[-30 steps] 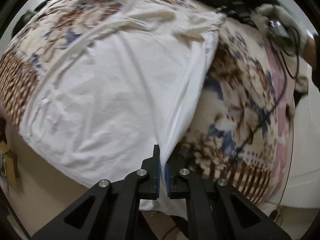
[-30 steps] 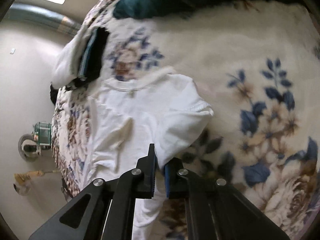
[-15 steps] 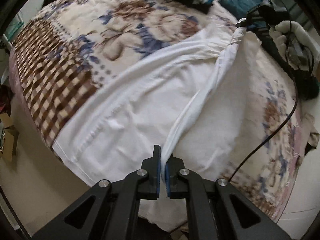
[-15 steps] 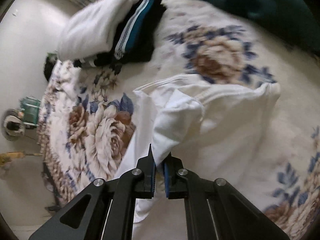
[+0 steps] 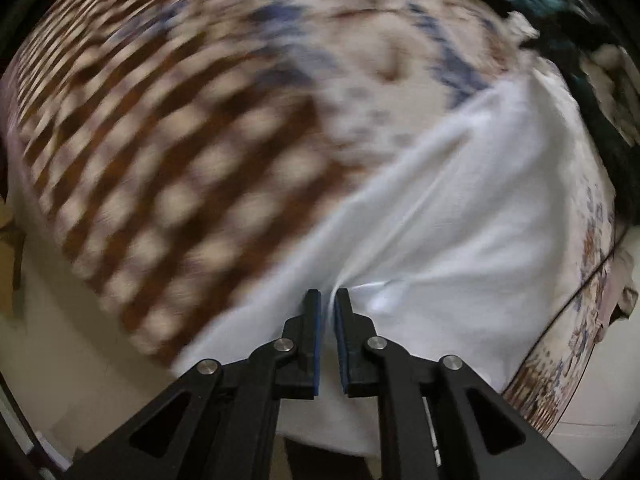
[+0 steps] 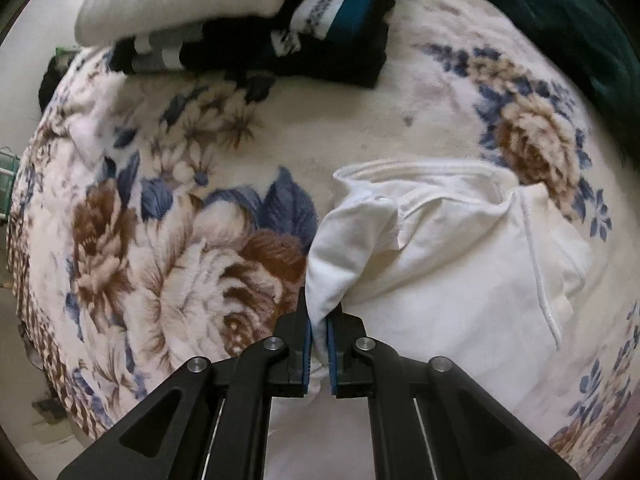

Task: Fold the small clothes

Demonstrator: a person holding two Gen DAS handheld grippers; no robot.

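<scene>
Both grippers point down at the flowered blanket (image 6: 168, 264) that covers the bed, and each has the white T-shirt (image 6: 460, 280) in its jaws. In the right wrist view the right gripper (image 6: 319, 332) is closed on a bunched fold of the shirt, near the sleeve and the neckband (image 6: 420, 170); the cloth rises out of the jaws toward 12 o'clock, and the rest of the shirt spreads toward 2 and 3 o'clock. In the left wrist view the left gripper (image 5: 328, 312) has the hem side of the shirt (image 5: 460, 220) between its pads. Its jaws have just been opening a little, and a thin gap shows between them. The cloth still puckers toward the tips, so I judge the grip is only loosening. The shirt runs from these tips toward 1 and 2 o'clock; the brown checked border (image 5: 140, 168) of the blanket fills the side from 9 to 11 o'clock.

The step, as I judge it, is to lay one side of the shirt over the other. To do it well, both hands should lower together, keep the folded edge straight and tight, and let go only when the cloth rests flat. If one side lets go early, the fold can go slanted.

At 11 to 12 o'clock of the right view lies a pile of folded clothes (image 6: 248, 16), well apart from the shirt.
</scene>
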